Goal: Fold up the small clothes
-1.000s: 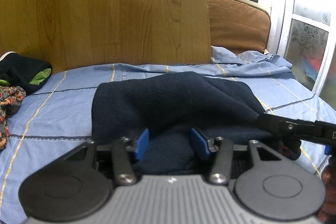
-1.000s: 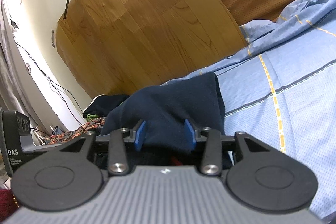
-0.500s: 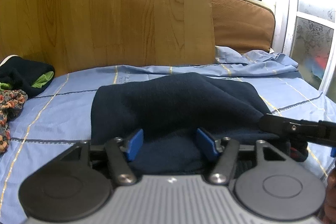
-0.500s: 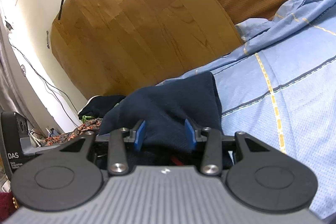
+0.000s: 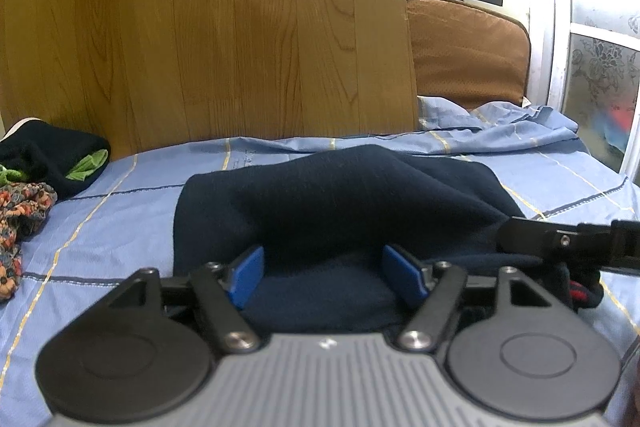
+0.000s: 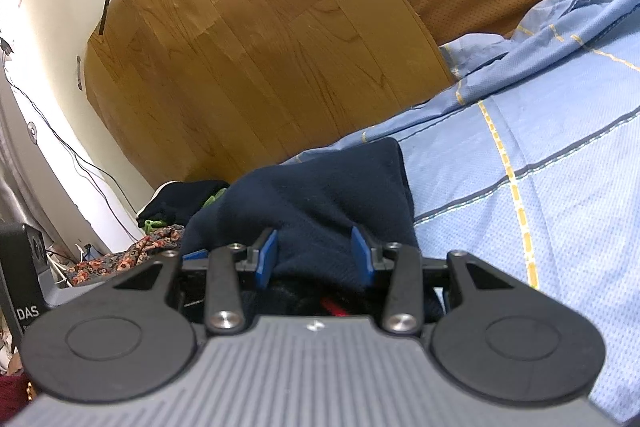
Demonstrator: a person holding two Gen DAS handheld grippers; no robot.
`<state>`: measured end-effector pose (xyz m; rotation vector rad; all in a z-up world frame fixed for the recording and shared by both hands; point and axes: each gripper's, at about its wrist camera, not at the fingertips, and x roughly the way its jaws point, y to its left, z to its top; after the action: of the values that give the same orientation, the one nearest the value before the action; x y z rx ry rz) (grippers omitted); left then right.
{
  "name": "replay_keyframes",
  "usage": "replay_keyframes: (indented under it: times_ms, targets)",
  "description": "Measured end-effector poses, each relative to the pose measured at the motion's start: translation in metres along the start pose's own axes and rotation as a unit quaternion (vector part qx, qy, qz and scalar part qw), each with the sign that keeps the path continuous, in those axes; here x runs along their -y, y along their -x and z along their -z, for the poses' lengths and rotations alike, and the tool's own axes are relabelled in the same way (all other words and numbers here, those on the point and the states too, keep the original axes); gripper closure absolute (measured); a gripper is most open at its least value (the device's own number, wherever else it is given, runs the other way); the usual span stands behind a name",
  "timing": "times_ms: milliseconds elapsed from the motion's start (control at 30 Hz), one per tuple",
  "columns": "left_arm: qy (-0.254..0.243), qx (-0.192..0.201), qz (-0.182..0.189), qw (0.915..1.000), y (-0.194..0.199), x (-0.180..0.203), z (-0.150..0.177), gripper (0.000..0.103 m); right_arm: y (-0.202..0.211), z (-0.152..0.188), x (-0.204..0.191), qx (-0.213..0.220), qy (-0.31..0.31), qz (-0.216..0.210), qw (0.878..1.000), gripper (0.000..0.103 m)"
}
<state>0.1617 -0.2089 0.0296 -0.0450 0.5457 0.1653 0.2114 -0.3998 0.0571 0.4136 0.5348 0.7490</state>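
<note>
Navy garment [image 5: 340,195] | L tool [image 5: 324,269] opening wider vs before (cloth between)

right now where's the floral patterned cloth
In the left wrist view the floral cloth lies at the bed's far left edge, just below the black-and-green garment pile.

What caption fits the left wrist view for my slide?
Left gripper opening over a folded navy garment on a blue checked bedsheet, with the right gripper reaching in from the side.
</note>
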Motion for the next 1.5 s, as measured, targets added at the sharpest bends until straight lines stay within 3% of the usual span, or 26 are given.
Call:
replay_keyframes:
  times_ms: [1133, 1300, 1400, 1467, 1500]
  targets:
    - [0.001, 0.033, 0.0, 0.9995, 0.007, -0.001, 0.011, 0.028, 0.001, 0.0, 0.002, 0.001, -0.004, -0.004, 1.0, 0.059]
    - [0.004, 0.034, 0.003, 0.9994, 0.007, -0.002, 0.012, 0.026, 0.001, 0.001, -0.002, 0.0, 0.008, 0.0, 1.0, 0.054]
    - [0.006, 0.036, 0.002, 0.9993, 0.008, -0.002, 0.012, 0.021, 0.0, 0.001, -0.007, -0.002, 0.022, 0.002, 1.0, 0.049]
    - [0.016, 0.032, -0.016, 0.9992, 0.008, -0.003, 0.013, 0.0, 0.0, 0.002, -0.009, -0.003, 0.031, 0.004, 1.0, 0.046]
    - [0.03, 0.032, -0.02, 0.9988, 0.008, -0.005, 0.014, 0.0, 0.0, 0.002, -0.01, -0.004, 0.035, 0.004, 0.999, 0.043]
